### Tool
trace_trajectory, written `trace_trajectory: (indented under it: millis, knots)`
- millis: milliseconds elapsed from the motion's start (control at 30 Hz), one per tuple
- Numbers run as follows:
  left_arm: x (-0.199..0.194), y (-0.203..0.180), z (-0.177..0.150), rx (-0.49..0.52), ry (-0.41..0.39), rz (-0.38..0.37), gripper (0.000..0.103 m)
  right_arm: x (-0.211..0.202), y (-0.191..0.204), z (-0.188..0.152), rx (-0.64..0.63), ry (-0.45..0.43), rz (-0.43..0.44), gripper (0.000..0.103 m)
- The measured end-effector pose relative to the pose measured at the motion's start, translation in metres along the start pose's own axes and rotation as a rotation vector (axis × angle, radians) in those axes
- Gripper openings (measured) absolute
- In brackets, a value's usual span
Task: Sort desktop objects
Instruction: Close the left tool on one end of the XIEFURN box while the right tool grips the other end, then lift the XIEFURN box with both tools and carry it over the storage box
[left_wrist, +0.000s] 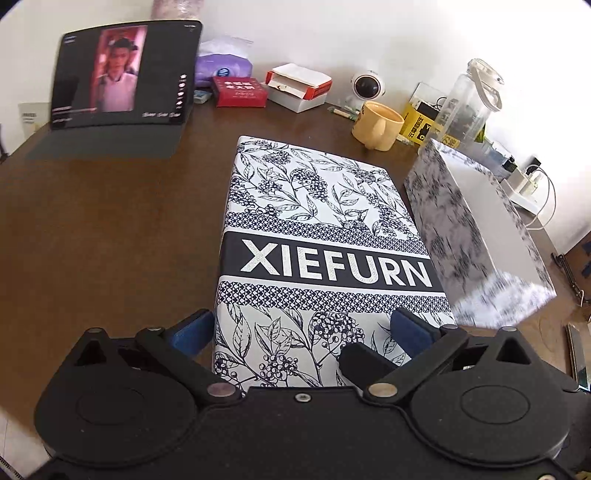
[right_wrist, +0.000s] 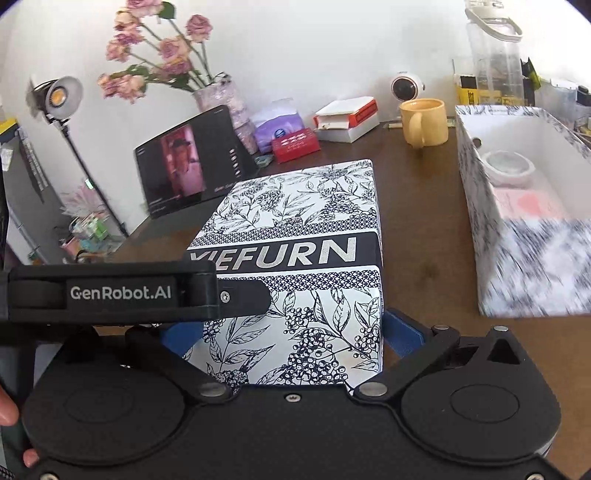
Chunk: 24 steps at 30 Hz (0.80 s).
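Observation:
A floral lid printed XIEFURN (left_wrist: 325, 221) (right_wrist: 306, 206) lies on the brown desk (left_wrist: 110, 221). My right gripper (right_wrist: 290, 336) straddles its near end, with one blue pad against each side, shut on the lid. My left gripper (left_wrist: 299, 330) stands open at the lid's near left corner: the left finger (left_wrist: 192, 332) is beside the edge and the right finger (left_wrist: 406, 328) is over the top. In the right wrist view its finger (right_wrist: 255, 295) reaches in from the left across the lid. To the right is the matching open box (left_wrist: 461, 221) (right_wrist: 480, 206), which holds a white round item (right_wrist: 509, 166) and pink paper.
A propped tablet (left_wrist: 122, 74) (right_wrist: 188, 162) stands at the back left. A yellow mug (left_wrist: 376, 125) (right_wrist: 423, 120), a clear bottle (left_wrist: 469, 99), a small white camera (left_wrist: 365, 86), a tissue pack (left_wrist: 221, 64) and small boxes (left_wrist: 299, 86) line the back. A hand (right_wrist: 7, 410) shows at the left edge.

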<state>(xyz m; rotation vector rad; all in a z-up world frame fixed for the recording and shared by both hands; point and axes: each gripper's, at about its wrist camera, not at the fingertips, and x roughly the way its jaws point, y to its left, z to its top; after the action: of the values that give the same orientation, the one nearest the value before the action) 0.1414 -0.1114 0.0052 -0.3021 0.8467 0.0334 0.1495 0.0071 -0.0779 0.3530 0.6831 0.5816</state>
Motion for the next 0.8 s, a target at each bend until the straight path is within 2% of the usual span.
trace_trajectory:
  millis: [100,233,367,533,800]
  knots:
    - [-0.022,-0.002,-0.028,-0.020,-0.006,0.007,0.102,-0.032,-0.001,-0.019,-0.017,-0.006,0.014,0.103]
    - [-0.046,0.038,-0.064,-0.018,-0.001,0.002,0.102,-0.079,-0.008,-0.046,-0.022,-0.012,0.012,0.103]
    - [-0.067,0.041,-0.100,0.005,0.009,-0.018,0.102,-0.124,-0.021,-0.072,0.000,-0.012,-0.010,0.103]
    - [-0.082,0.025,-0.135,0.032,0.028,-0.061,0.102,-0.171,-0.036,-0.100,0.028,-0.018,-0.058,0.103]
    - [-0.089,-0.003,-0.165,0.087,0.067,-0.123,0.102,-0.215,-0.058,-0.128,0.076,-0.042,-0.129,0.103]
